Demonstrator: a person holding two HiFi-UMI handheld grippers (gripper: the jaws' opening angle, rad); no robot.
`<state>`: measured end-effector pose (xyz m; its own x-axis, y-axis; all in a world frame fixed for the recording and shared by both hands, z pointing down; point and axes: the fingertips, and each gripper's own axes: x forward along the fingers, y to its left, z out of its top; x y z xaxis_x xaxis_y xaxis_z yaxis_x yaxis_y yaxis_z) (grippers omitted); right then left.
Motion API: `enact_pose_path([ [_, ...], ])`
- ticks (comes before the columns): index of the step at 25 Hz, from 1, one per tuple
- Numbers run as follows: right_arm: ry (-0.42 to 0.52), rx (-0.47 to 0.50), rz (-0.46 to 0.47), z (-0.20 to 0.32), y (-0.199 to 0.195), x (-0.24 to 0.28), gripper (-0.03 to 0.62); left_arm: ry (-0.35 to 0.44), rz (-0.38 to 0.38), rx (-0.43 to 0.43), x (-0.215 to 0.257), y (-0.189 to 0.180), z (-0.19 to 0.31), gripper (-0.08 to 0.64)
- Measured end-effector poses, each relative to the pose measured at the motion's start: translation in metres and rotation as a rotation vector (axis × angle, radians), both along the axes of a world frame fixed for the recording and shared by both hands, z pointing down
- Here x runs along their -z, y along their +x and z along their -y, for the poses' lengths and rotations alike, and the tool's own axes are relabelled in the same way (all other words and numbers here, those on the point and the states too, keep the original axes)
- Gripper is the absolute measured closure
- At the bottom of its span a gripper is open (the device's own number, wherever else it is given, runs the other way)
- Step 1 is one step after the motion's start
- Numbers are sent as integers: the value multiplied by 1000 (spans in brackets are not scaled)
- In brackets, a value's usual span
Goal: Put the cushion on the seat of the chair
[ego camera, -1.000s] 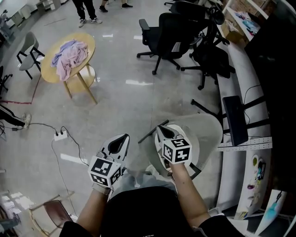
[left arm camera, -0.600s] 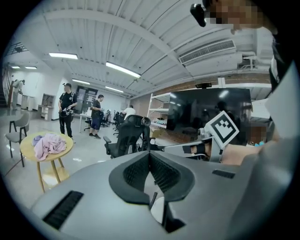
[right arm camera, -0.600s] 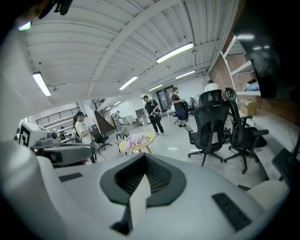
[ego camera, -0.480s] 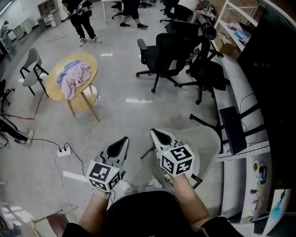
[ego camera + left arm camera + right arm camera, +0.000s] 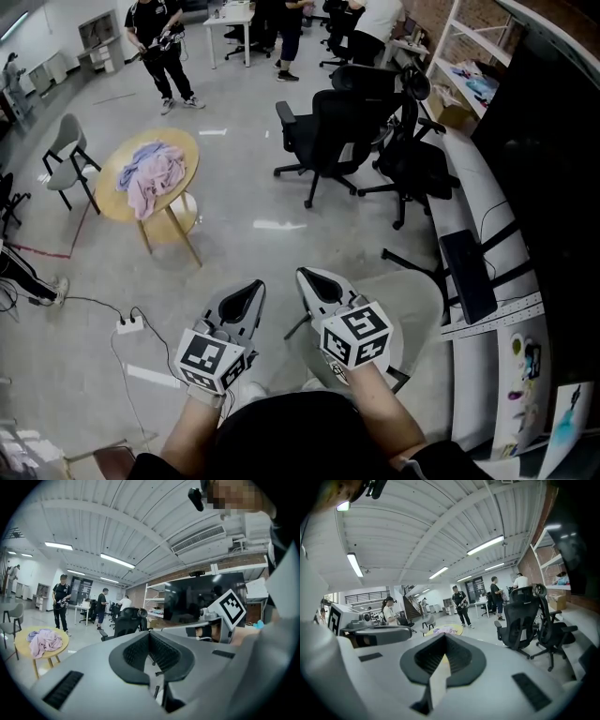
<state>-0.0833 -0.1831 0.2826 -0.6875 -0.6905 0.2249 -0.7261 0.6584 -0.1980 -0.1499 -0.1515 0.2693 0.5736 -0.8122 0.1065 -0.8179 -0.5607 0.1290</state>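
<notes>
**Both claws clenched and empty, cushion across the room on the table**

Big open workshop here, glossy grey floor (image 5: 253,234) under strip lights, a cluster of black office chairs (image 5: 328,127) off to the right and people (image 5: 159,37) standing at the far end. On the left sits the round wooden table (image 5: 111,197), and there's the cushion (image 5: 150,173), a rumpled pink-and-lilac heap lying on its top. A small grey chair (image 5: 67,150) stands just beside that table.

Down at the near edge, the person holds both tools out level, side by side. The left gripper (image 5: 255,285) has its jaws pressed together with nothing between them; its own view confirms it, dark ribbed pads meeting at the tips of the left gripper (image 5: 150,633). Same story for the right gripper (image 5: 302,274): jaws clenched tight, nothing caught.

Directly beneath the right gripper is the pale shell chair (image 5: 422,291), well apart from the cushion. A white power strip (image 5: 129,325) lies on the floor to the left of the left gripper, cable trailing.
</notes>
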Motion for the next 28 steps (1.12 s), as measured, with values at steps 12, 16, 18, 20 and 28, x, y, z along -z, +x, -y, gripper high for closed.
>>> enact_pose_path([
  [12,24,12,10,-4,0,9,586,15,-3,15,8,-5,-4,548],
  [16,22,13,31,-6,1,11,586,18,-1,23,9,-7,-5,548],
  [18,22,12,36,-6,1,12,586,17,-1,25,9,-8,-6,548],
  [20,24,11,39,-6,1,13,586,20,0,26,10,-8,-6,548],
  [28,49,11,44,-7,6,20,586,35,-2,36,15,-7,-7,548],
])
